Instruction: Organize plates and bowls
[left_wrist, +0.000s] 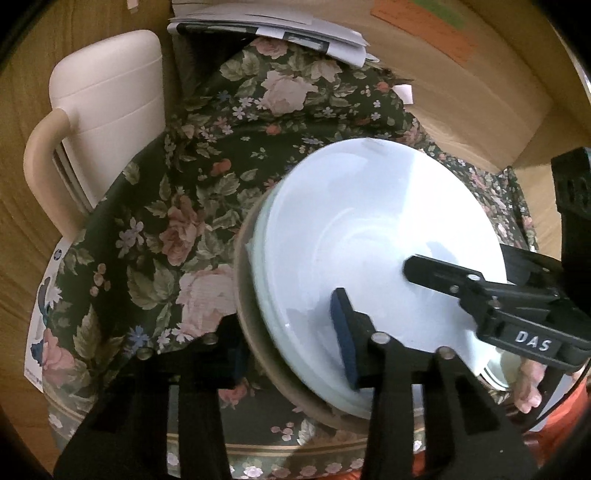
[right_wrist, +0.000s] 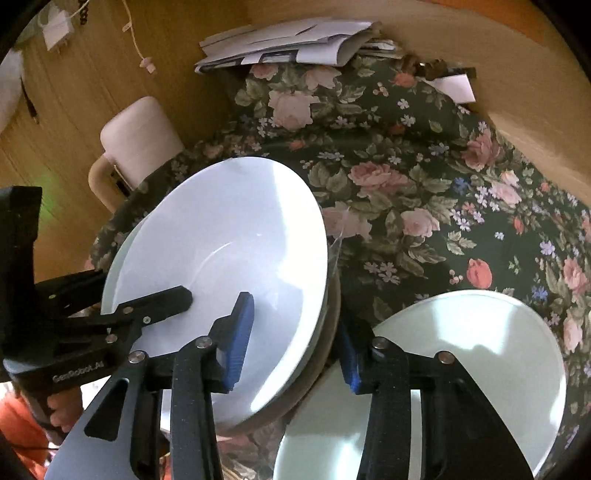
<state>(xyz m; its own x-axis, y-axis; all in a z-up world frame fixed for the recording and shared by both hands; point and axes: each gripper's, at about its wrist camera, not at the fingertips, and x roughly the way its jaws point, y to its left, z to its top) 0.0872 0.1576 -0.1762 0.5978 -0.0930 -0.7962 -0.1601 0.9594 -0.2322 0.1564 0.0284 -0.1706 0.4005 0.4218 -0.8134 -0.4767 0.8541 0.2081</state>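
A stack of plates (left_wrist: 369, 229), white on top with a pale green plate and a brown dish beneath, sits tilted over the floral table. My left gripper (left_wrist: 288, 325) straddles the stack's near rim, one blue pad (left_wrist: 345, 339) on the top plate and the other finger under the brown dish. My right gripper (right_wrist: 293, 317) clamps the opposite rim of the stack (right_wrist: 229, 229) the same way, with a blue pad (right_wrist: 240, 339) on the white face. Each gripper's upper finger shows in the other wrist view. A separate pale plate (right_wrist: 480, 350) lies flat at the lower right.
A floral tablecloth (left_wrist: 166, 221) covers the round table. A cream chair (left_wrist: 107, 96) stands at its far left edge, and a pile of papers (left_wrist: 277, 26) lies at the back. A person's hand (left_wrist: 528, 387) with an orange sleeve holds the right gripper. Wooden floor surrounds the table.
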